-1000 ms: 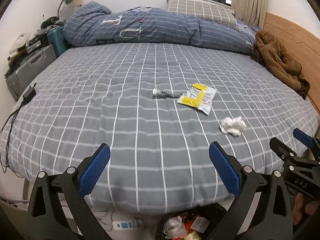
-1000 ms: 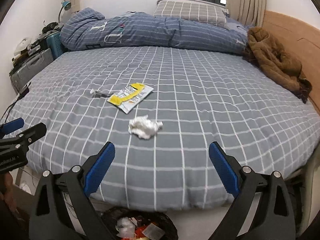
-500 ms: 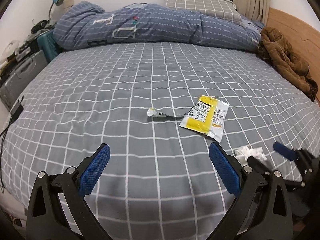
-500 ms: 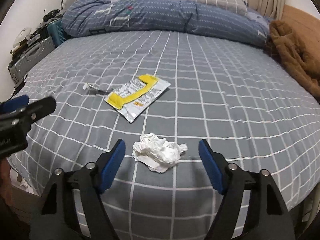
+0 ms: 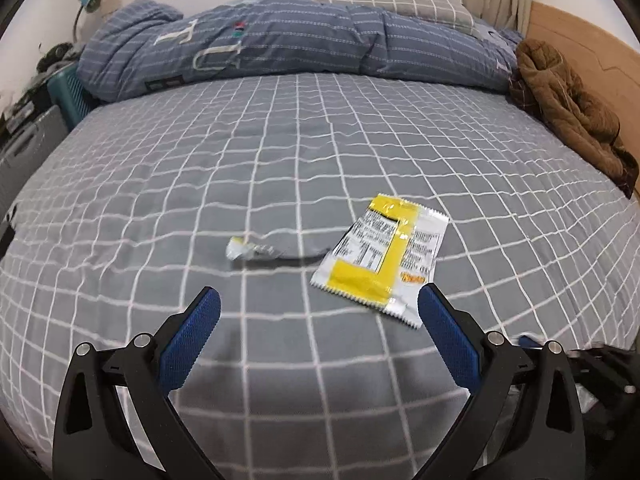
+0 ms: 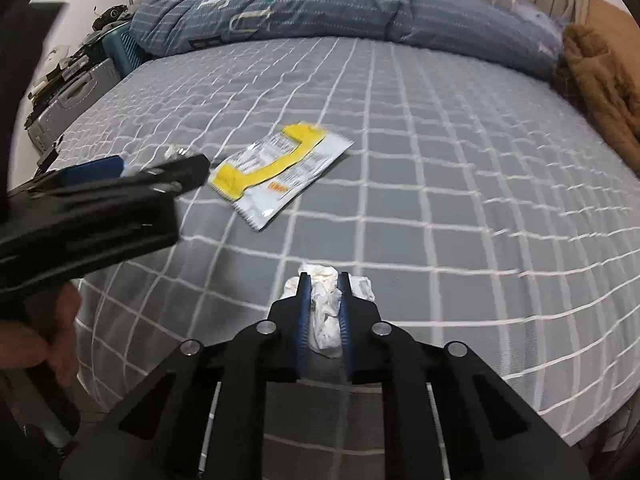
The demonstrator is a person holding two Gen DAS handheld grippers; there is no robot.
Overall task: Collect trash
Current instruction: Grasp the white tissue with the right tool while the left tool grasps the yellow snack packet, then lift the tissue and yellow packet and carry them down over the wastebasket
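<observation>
Since the right claw [image 6: 324, 308] is clamped narrow on the crumpled tissue [image 6: 326, 316] at the bed's [image 5: 280, 152] near edge, that piece is secured for lifting. Left claw [image 5: 318, 334] hangs wide, empty, lined up just short of the yellow snack wrapper [image 5: 384, 260]. Beside it lies a small torn strip [image 5: 250, 250]. Beyond, duvet [image 5: 300, 40] and brown jacket [image 5: 568, 108] are bedding and clothing, judged not trash.
</observation>
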